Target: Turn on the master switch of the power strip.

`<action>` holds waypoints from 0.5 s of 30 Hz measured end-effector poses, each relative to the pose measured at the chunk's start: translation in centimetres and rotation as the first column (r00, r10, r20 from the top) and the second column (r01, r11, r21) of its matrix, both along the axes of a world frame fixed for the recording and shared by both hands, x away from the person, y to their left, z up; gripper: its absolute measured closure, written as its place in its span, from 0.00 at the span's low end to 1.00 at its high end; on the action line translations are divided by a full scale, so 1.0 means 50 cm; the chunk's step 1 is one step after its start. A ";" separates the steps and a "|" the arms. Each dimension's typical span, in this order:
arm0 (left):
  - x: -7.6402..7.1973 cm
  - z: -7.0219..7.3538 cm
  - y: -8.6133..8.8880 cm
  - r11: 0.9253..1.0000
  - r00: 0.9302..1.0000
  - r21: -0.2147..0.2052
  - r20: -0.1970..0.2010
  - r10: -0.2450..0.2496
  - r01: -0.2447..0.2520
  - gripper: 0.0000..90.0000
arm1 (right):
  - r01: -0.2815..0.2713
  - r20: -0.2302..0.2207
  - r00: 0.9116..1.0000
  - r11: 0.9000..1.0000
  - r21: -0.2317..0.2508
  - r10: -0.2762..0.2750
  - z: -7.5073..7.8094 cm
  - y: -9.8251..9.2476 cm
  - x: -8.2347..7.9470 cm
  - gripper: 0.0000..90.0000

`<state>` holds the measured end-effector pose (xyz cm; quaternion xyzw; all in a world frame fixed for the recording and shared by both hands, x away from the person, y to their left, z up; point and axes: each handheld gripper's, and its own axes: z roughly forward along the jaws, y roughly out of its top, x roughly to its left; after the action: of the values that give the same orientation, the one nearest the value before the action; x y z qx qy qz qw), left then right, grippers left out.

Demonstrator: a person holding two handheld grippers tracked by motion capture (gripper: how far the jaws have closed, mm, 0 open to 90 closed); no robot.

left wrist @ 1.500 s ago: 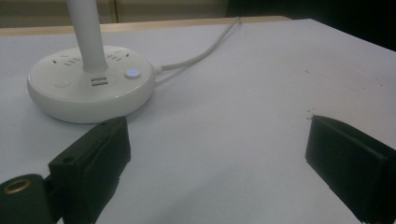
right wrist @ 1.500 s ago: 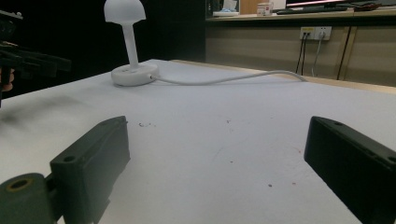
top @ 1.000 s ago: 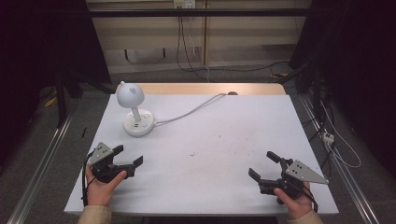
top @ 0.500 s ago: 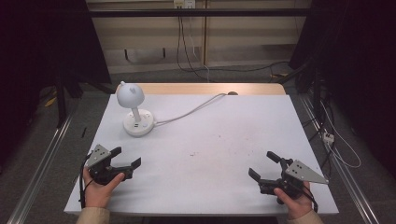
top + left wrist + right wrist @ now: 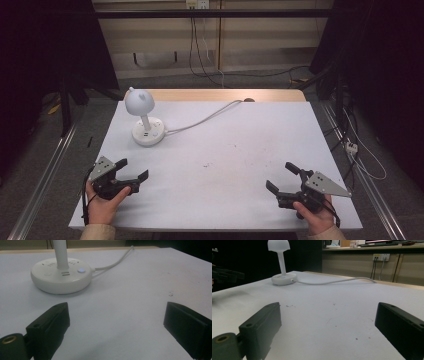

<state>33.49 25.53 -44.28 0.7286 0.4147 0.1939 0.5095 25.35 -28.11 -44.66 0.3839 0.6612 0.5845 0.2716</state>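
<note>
Lamp [image 5: 60,275] head cropped beyond frame top

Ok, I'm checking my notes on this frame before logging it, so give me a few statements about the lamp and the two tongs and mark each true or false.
1. The white lamp stands on the far left part of the table. True.
2. The left tongs are shut on the lamp's stem. False: they are open, holding nothing, nearer the person than the lamp.
3. The lamp's cord runs toward the table's far edge. True.
4. The right tongs rest against the lamp's base. False: they are open at the near right, far from it.
5. A small button glows on the lamp base. True, in the left gripper view.
</note>
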 end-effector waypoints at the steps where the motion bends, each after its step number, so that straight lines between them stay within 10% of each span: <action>1: -0.001 0.000 0.001 1.000 1.000 0.000 0.002 0.004 -0.004 0.07 | 0.000 -0.001 1.000 1.000 0.000 0.000 0.000 0.000 0.000 0.07; 15: -0.008 -0.002 0.008 1.000 1.000 -0.005 0.008 0.005 -0.005 0.07 | -0.001 -0.002 1.000 1.000 -0.001 0.001 -0.001 0.000 -0.001 0.07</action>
<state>33.09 25.94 -44.37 0.7256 0.4150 0.1969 0.5124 25.31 -28.11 -44.71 0.3841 0.6620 0.5838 0.2710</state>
